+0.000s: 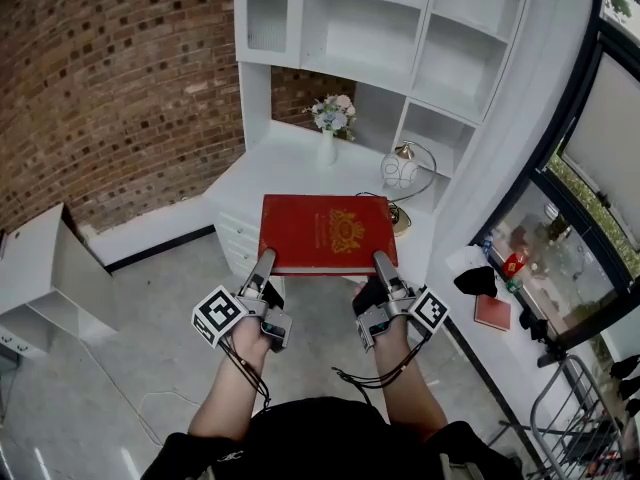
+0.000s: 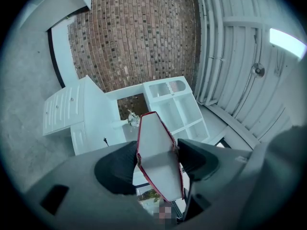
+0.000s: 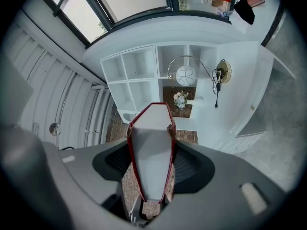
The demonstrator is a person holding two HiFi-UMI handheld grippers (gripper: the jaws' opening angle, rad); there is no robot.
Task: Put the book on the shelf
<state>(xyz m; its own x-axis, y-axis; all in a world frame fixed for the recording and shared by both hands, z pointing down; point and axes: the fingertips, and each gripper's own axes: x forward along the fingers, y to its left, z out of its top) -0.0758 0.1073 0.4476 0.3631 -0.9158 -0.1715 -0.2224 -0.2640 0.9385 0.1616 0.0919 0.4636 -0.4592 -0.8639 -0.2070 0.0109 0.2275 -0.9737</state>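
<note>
A red hardcover book (image 1: 327, 233) with a gold emblem is held flat in the air in front of the white desk (image 1: 262, 173). My left gripper (image 1: 263, 266) is shut on its near left corner and my right gripper (image 1: 384, 266) on its near right corner. Between the left jaws the book's white page edge (image 2: 158, 159) stands upright, and the same edge of the book (image 3: 152, 155) sits between the right jaws. The white shelf unit (image 1: 400, 38) with open cubbies rises behind the desk, beyond the book.
On the desk stand a small vase of flowers (image 1: 330, 123) and a round lamp (image 1: 402, 173). A brick wall (image 1: 110, 88) is at the left, a low white cabinet (image 1: 45, 278) at the far left. A window ledge (image 1: 500, 288) with a small red book (image 1: 493, 312) runs along the right.
</note>
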